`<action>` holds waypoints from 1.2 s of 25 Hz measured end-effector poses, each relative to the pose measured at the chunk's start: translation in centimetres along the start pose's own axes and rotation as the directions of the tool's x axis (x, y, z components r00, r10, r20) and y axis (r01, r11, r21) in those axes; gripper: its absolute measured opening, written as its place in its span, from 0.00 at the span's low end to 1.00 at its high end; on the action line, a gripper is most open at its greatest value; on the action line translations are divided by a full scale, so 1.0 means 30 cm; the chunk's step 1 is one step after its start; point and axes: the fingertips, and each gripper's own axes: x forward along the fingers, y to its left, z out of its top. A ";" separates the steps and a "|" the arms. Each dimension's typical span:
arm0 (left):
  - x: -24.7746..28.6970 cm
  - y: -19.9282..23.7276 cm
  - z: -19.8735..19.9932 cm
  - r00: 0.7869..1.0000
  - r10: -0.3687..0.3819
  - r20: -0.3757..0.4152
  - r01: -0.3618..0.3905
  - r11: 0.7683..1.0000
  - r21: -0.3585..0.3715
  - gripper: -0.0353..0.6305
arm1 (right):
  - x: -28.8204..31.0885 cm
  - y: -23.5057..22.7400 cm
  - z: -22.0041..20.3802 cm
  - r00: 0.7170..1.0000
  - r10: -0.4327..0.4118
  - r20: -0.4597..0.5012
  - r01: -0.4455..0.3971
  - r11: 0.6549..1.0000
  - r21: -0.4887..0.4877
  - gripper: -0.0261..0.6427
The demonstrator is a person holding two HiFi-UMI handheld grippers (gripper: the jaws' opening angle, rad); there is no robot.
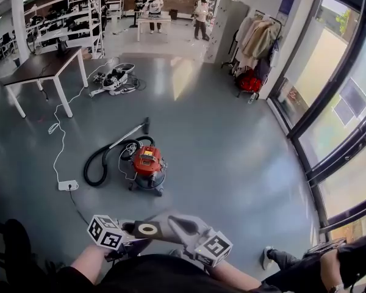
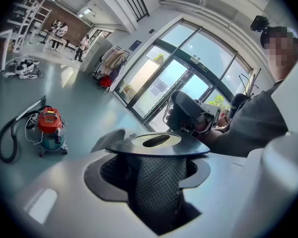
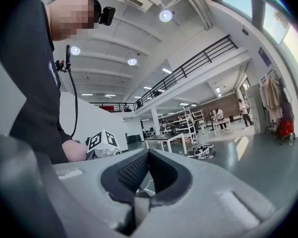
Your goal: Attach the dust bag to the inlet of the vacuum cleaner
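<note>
The vacuum cleaner (image 1: 147,166), a red-topped canister with a black hose (image 1: 104,163), stands on the grey floor ahead of me; it also shows far left as the vacuum cleaner (image 2: 50,128). Close to my body, my left gripper (image 1: 137,229) is shut on the dust bag (image 1: 149,229) by its dark collar with a pale ring round the hole. That dust bag collar (image 2: 156,142) lies flat across the tips of the left gripper (image 2: 156,157). My right gripper (image 1: 171,223) sits just right of the collar. The right gripper (image 3: 148,155) is shut, with nothing visible between its pads.
A white socket strip (image 1: 68,185) with its cable lies left of the vacuum. A brown table (image 1: 46,66) and shoes (image 1: 116,81) are further back. Glass doors (image 1: 341,121) run along the right, beside a coat rack (image 1: 256,47). People stand at a far table (image 1: 152,8).
</note>
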 end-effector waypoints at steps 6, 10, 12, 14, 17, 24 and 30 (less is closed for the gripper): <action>0.025 -0.001 0.010 1.000 0.024 -0.003 -0.024 1.000 -0.018 0.45 | -0.025 -0.050 -0.009 1.000 0.001 -0.006 -0.001 1.000 0.014 0.03; 0.062 -0.006 0.012 0.999 0.050 -0.006 -0.050 0.998 -0.031 0.45 | -0.050 -0.086 -0.008 0.999 0.027 0.023 -0.028 0.999 0.042 0.03; 0.082 -0.016 0.023 0.998 0.067 -0.009 -0.068 0.997 -0.035 0.45 | -0.065 -0.107 0.005 0.998 0.041 0.042 -0.043 0.998 0.053 0.03; 0.102 -0.024 0.031 0.996 0.083 -0.010 -0.084 0.996 -0.036 0.45 | -0.083 -0.130 -0.001 0.998 0.047 0.036 -0.049 0.997 0.054 0.03; 0.132 -0.029 0.041 0.994 0.105 -0.004 -0.105 0.994 -0.036 0.45 | -0.106 -0.163 -0.027 0.998 0.055 0.002 -0.055 0.998 0.036 0.03; 0.189 -0.031 0.083 0.991 0.130 0.045 -0.127 0.990 -0.057 0.45 | -0.156 -0.231 -0.046 0.997 0.075 -0.026 -0.075 0.997 0.027 0.03; 0.196 -0.012 0.120 0.992 0.114 0.060 -0.109 0.991 -0.072 0.45 | -0.139 -0.257 -0.029 0.996 0.077 -0.048 -0.076 0.997 0.020 0.03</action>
